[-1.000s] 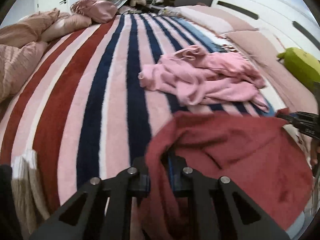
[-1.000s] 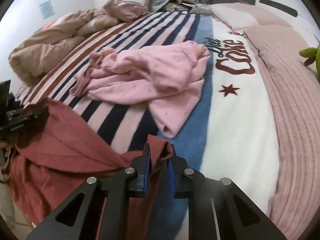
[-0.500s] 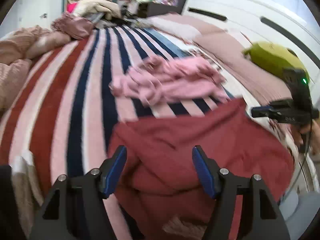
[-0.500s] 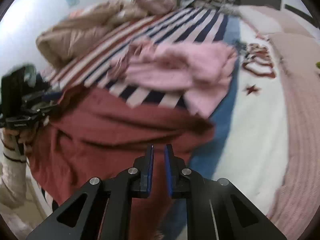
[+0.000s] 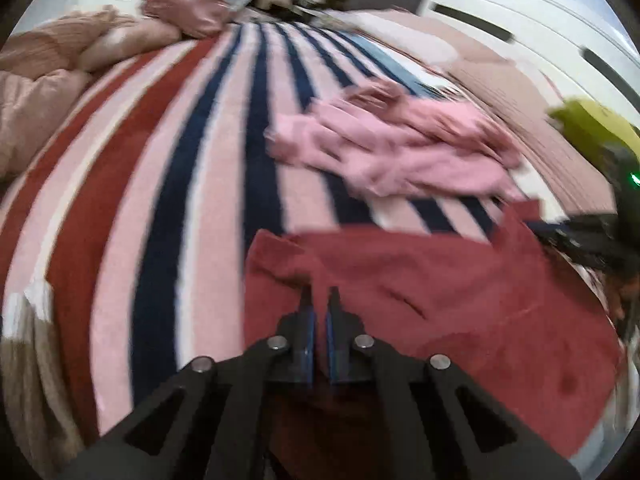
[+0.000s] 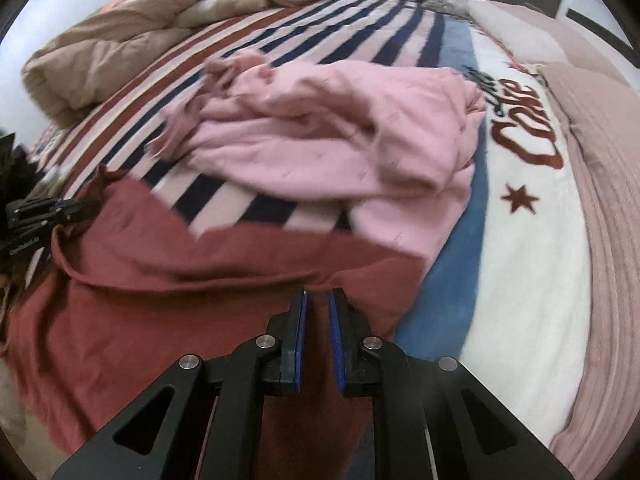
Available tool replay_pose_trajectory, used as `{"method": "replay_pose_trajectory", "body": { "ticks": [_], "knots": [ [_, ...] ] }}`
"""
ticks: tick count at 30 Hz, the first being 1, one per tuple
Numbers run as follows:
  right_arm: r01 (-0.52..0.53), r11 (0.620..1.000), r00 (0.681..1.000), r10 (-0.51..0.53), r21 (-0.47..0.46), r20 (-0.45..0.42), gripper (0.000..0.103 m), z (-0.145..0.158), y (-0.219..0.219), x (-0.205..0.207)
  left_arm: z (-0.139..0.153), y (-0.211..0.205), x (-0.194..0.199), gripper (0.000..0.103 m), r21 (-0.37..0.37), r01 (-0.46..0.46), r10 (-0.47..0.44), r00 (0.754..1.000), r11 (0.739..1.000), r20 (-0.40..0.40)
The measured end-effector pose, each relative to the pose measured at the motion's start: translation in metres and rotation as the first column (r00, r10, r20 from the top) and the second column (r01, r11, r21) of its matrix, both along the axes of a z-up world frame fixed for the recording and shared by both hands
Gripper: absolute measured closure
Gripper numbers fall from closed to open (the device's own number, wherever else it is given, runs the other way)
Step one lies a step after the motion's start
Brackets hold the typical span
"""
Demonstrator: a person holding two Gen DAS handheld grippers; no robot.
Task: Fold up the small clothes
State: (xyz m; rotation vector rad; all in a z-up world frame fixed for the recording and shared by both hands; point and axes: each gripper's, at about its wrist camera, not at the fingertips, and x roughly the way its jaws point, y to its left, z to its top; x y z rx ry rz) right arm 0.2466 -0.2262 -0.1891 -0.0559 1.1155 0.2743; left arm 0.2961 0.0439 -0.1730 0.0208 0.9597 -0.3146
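1. Left wrist view: the left gripper point(image 5: 320, 300) has just snapped its jaws closed, pinching the dark red garment point(image 5: 460, 300) spread on the striped bed blanket point(image 5: 160, 200).
2. Right wrist view: the right gripper point(image 6: 319, 300) has its jaws nearly together, red fabric between them.
3. Beyond lies a crumpled pink garment point(image 6: 320, 132).

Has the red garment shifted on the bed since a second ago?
Yes. The red garment has spread flat toward the pink garment, its far edge now reaching that garment's hem. Both grippers are shut on its near edge.
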Motion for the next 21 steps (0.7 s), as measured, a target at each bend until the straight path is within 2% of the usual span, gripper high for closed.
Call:
{"method": "replay_pose_trajectory", "body": {
  "ticks": [5, 6, 7, 8, 9, 11, 13, 15, 18, 19, 21],
  "knots": [
    [0.067, 0.998, 0.998, -0.067, 0.017, 0.022, 0.101, 0.003, -0.014, 0.009, -0.001, 0.023, 0.026, 0.099, -0.009, -0.163, 0.163, 0.986, 0.987, 0.030],
    [0.067, 0.998, 0.997, -0.068, 0.012, 0.036, 0.100, 0.007, -0.015, 0.006, 0.000, 0.027, 0.028, 0.097, -0.011, -0.184, 0.185, 0.982, 0.983, 0.036],
    [0.072, 0.997, 0.996, -0.073, 0.012, 0.046, 0.095, 0.010, -0.016, 0.003, 0.000, 0.029, 0.029, 0.095, -0.019, -0.191, 0.191, 0.981, 0.981, 0.029],
    [0.080, 0.997, 0.995, -0.081, 0.018, 0.053, 0.087, 0.014, -0.020, 0.000, 0.000, 0.031, 0.028, 0.078, -0.028, -0.191, 0.192, 0.981, 0.981, 0.008],
    [0.085, 0.996, 0.995, -0.087, 0.038, 0.055, 0.081, 0.018, -0.024, -0.005, 0.002, 0.032, 0.025, 0.049, -0.036, -0.185, 0.185, 0.983, 0.982, 0.000],
    [0.085, 0.994, 0.995, -0.088, 0.075, 0.041, 0.054, 0.020, -0.031, -0.012, 0.009, 0.033, 0.010, 0.024, -0.075, -0.157, 0.160, 0.986, 0.985, 0.035],
    [0.057, 0.991, 0.998, -0.056, 0.118, -0.016, 0.038, 0.018, -0.031, -0.026, 0.012, 0.032, -0.006, 0.023, -0.128, -0.076, 0.079, 0.997, 0.989, 0.014],
    [0.033, 0.988, 0.997, -0.022, 0.150, -0.078, 0.037, 0.009, -0.031, -0.037, 0.010, 0.028, -0.021, 0.023, -0.166, -0.020, 0.016, 1.000, 0.986, -0.027],
    [0.019, 0.982, 0.991, 0.007, 0.190, -0.134, 0.037, -0.003, -0.031, -0.064, 0.001, 0.024, -0.041, 0.024, -0.145, -0.013, 0.004, 0.998, 0.989, -0.062],
    [0.014, 0.980, 0.990, 0.013, 0.198, -0.137, 0.037, -0.005, -0.030, -0.072, -0.002, 0.023, -0.046, 0.027, -0.144, -0.008, -0.002, 0.997, 0.990, -0.072],
    [0.009, 0.976, 0.991, 0.020, 0.217, -0.134, 0.038, -0.006, -0.029, -0.088, -0.008, 0.021, -0.059, 0.057, -0.162, 0.020, -0.035, 0.996, 0.987, -0.086]
  ]
}}
